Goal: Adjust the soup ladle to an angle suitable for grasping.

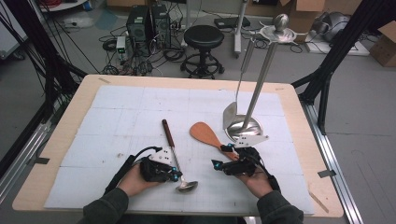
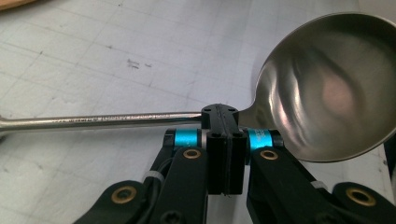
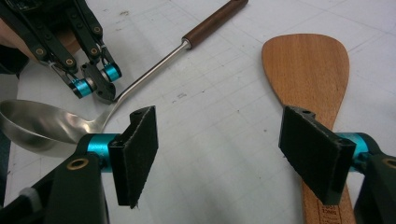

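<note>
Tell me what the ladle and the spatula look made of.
Ladle: polished metal, likely stainless steel, judging by its mirror-like bowl; the handle end is dark brown, seemingly wood. Spatula: reddish-brown wood with visible grain and a matte finish.

No text is legible (small print on the wooden spatula (image 3: 322, 205) blurs).

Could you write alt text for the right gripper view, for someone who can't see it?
Two open black jaws of the right gripper frame a white table, with a wooden spatula by one jaw. Farther off, the left gripper pinches a metal ladle.
</note>
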The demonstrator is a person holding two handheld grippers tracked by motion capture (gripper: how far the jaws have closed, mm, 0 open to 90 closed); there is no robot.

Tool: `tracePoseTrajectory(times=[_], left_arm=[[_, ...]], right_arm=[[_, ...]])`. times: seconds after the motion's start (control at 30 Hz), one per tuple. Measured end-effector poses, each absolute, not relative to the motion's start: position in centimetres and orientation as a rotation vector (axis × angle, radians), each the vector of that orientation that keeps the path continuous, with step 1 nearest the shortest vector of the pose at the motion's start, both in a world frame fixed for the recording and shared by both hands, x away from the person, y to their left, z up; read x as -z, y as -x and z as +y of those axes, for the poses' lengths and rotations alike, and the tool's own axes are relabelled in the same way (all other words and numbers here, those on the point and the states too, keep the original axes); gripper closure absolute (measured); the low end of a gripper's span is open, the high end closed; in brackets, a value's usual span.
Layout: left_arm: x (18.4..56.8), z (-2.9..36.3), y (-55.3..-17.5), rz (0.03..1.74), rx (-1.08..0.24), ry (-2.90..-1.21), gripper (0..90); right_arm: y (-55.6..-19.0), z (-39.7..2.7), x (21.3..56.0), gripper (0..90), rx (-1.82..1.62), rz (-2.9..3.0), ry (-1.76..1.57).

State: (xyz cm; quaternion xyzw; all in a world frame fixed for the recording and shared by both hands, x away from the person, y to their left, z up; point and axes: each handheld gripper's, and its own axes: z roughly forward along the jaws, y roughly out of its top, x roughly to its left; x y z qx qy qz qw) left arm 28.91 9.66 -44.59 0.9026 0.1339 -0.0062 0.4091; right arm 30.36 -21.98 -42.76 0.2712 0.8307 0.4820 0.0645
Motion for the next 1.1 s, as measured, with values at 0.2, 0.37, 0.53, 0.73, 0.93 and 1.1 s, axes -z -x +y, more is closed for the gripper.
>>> tracePoseTrajectory(times=[0.2,0.37,0.53,0.73,0.93,1.1], left_arm=[[44.6,8.9,-29.1,0.328,0.022,-2.274,89.7],[44.6,8.4,-29.2,0.327,0.02,-2.269,89.7],[44.7,8.1,-29.4,0.326,0.022,-2.267,89.7],[44.7,7.7,-29.5,0.328,0.017,-2.266,89.7],[44.7,7.2,-29.7,0.329,0.016,-2.261,89.7],[44.7,7.1,-29.8,0.329,0.018,-2.259,89.7]], right_arm=[[-30.4,-22.0,42.7,27.3,-1.463,2.502,-0.815],[-30.4,-22.1,42.7,27.6,-1.466,2.5,-0.817],[-30.4,-22.1,42.7,27.9,-1.467,2.497,-0.822],[-30.3,-22.0,42.7,28.8,-1.469,2.496,-0.834],[-30.4,-22.0,42.6,29.2,-1.474,2.492,-0.833],[-30.4,-22.0,42.6,29.6,-1.475,2.493,-0.84]])
